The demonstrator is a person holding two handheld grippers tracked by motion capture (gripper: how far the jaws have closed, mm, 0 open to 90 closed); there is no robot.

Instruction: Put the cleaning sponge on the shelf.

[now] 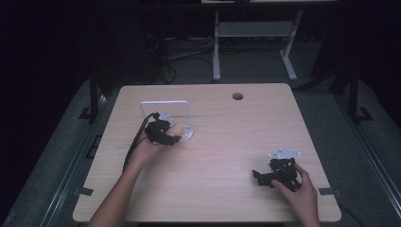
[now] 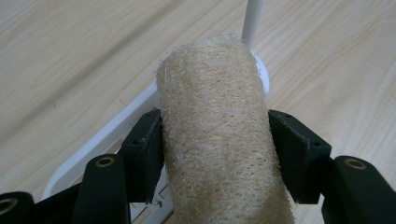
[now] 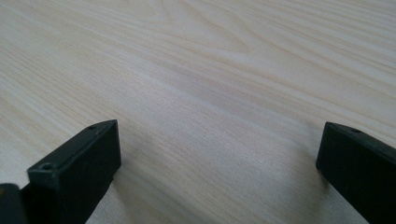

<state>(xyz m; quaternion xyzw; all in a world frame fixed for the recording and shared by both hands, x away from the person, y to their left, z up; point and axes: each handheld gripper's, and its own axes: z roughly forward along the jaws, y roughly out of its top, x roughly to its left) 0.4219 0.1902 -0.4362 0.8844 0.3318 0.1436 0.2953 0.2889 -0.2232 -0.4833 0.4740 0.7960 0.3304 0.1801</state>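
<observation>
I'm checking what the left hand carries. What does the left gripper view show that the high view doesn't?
The left gripper view shows a beige loofah roll squeezed between the left gripper's fingers. The high view shows the right gripper resting apart, near the table's right front corner, and the rack's arched top. Both show the white wire rack and the wooden tabletop.

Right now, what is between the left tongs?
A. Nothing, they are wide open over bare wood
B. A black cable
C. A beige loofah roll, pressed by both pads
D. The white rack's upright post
C: in the left gripper view both pads of the left tongs press the sides of the loofah roll, above the white rack.
</observation>
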